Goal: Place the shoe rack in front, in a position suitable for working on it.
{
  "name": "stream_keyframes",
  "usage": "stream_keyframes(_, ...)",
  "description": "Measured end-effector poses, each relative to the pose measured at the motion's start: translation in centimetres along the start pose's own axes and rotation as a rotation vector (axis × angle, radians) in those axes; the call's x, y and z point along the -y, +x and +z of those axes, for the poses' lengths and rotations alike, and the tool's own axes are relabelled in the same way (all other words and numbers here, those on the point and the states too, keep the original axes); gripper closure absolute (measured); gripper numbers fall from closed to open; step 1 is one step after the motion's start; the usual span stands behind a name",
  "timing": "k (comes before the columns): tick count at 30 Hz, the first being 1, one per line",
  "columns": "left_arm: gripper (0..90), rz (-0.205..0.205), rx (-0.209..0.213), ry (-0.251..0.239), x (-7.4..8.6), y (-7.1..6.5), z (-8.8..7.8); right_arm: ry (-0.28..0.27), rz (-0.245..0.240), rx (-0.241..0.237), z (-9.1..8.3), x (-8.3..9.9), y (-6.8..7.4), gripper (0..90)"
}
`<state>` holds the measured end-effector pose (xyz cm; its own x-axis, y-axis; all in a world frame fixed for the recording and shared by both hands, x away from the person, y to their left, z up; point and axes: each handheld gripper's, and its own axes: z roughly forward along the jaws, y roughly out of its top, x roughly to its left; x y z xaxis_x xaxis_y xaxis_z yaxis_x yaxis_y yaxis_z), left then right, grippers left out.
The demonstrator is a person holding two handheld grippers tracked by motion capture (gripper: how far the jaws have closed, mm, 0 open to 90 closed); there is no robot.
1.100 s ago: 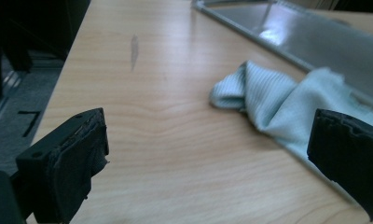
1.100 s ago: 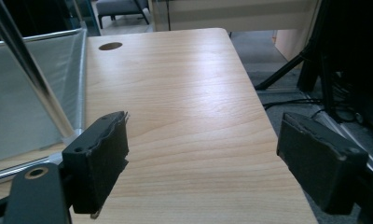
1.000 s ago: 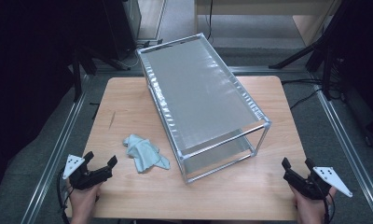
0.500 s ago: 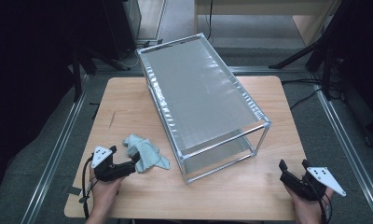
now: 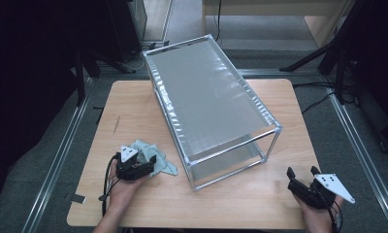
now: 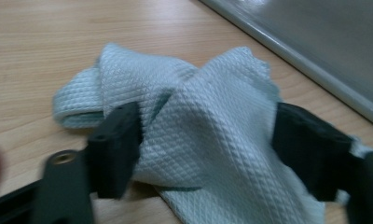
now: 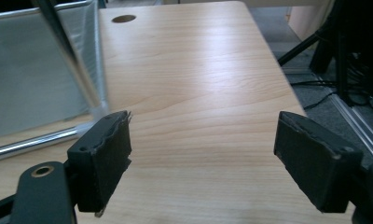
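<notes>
Cloth (image 5: 151, 156) is what I am after, and from the high view it lies crumpled on the wooden table (image 5: 134, 104), just beside the near left corner of the metal-framed rack (image 5: 211, 102). My left claw (image 5: 152, 164) sits right over the cloth's near edge, my left hand behind it. My right claw (image 5: 299, 175) rests well apart at the table's near right corner, jaws spread and holding nothing.

Left gripper view: the pale green cloth (image 6: 194, 135) bulges up between my two black jaws, its waffle weave filling the gap. My jaws have just been closing, with the cloth between them; the pads (image 6: 117, 142) stand at the folds on either side, though I cannot say they pinch it firmly yet. The rack's rail (image 6: 310, 65) runs close behind.

Right gripper view: my right claw (image 7: 203, 154) gapes over bare table, with the rack's corner post (image 7: 93, 88) just beyond its left jaw.

I judge the step to be the grasp itself. Next I need to finish the squeeze until the fabric is truly caught, then lift clear of the rack.
</notes>
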<state>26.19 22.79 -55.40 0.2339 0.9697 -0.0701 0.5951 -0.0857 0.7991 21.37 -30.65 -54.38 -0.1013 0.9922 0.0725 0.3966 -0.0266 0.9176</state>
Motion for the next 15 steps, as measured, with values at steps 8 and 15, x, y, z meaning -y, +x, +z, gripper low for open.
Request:
stream_keyframes(8, 82.4, 0.005, -0.007, -0.026, 0.9, -0.4, -1.3, 0.005, -0.088, -0.131, -0.3, -0.3, 4.1, 19.6)
stream_keyframes(15, 83.6, 0.121, 0.197, -0.181, 1.7, -2.0, -6.0, -0.024, -0.195, -0.308, -1.9, -0.6, 8.0, 21.3)
